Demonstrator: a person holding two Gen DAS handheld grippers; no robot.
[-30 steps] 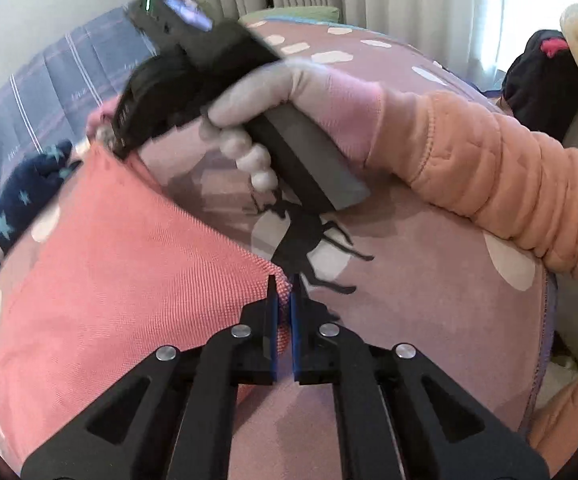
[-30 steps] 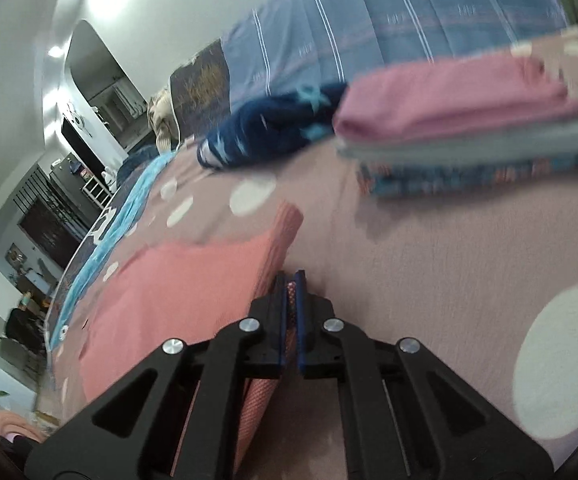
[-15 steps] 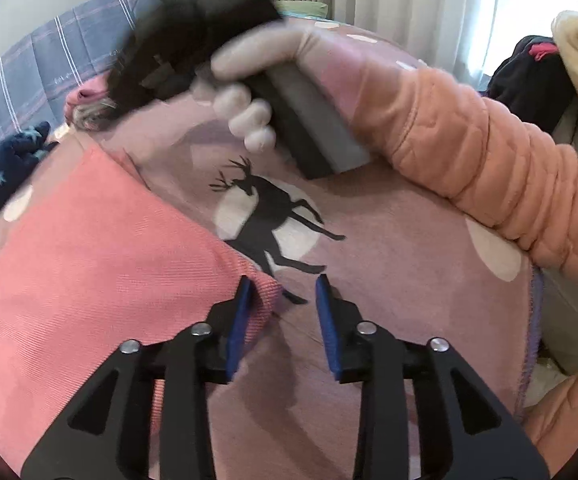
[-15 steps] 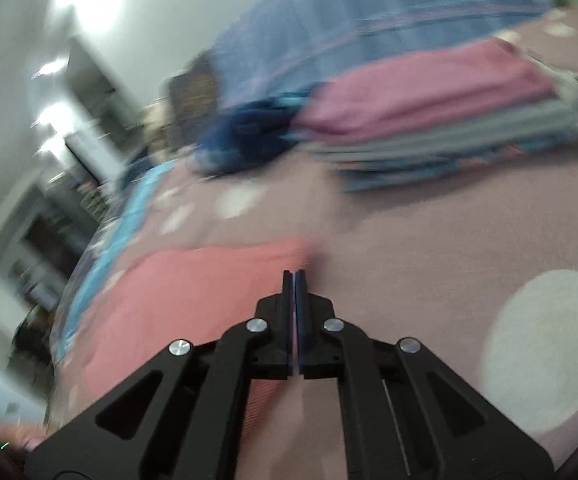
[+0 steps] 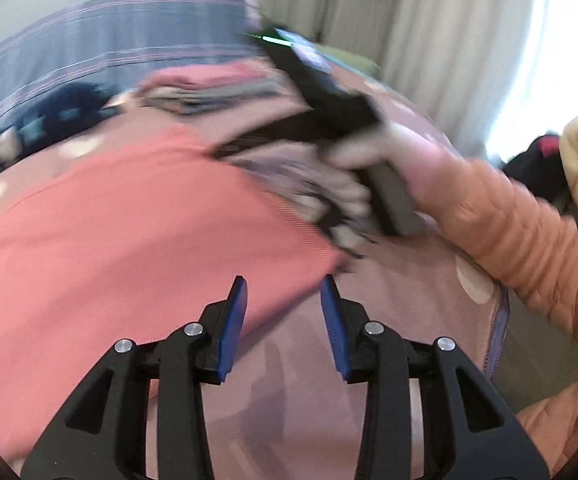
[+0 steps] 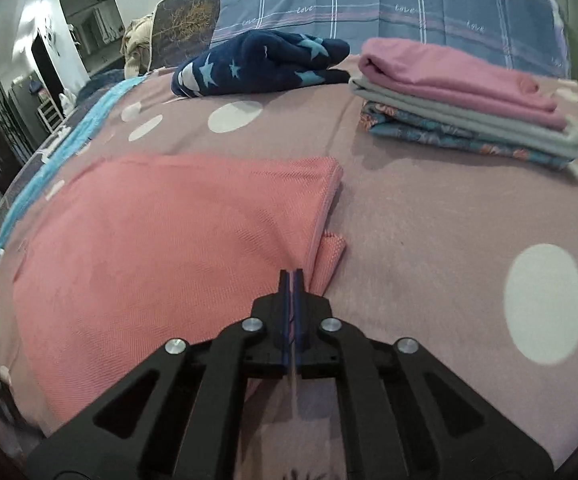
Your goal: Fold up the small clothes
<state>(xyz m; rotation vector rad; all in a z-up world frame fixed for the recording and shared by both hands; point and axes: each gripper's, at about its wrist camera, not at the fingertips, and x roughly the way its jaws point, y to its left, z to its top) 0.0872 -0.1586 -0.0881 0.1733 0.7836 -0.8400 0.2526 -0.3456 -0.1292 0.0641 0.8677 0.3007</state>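
The pink cloth [image 6: 177,236] lies folded flat on the bed cover [image 6: 429,240], towards its left edge, with one corner sticking out. The left gripper [image 5: 283,300] has its fingers spread and empty. The right gripper [image 6: 291,276] has its fingers pressed together, holding nothing. This fold seems finished; the next one needs a new grasp on an edge.

your salmon-pink cloth [image 6: 177,232] lies on a mauve bedspread [image 6: 429,240] with white dots. you see a navy garment [image 6: 261,66] with light blue stars and a stack [image 6: 465,104] of pink, grey and floral blue. your sleeve [image 5: 529,232] is peach.
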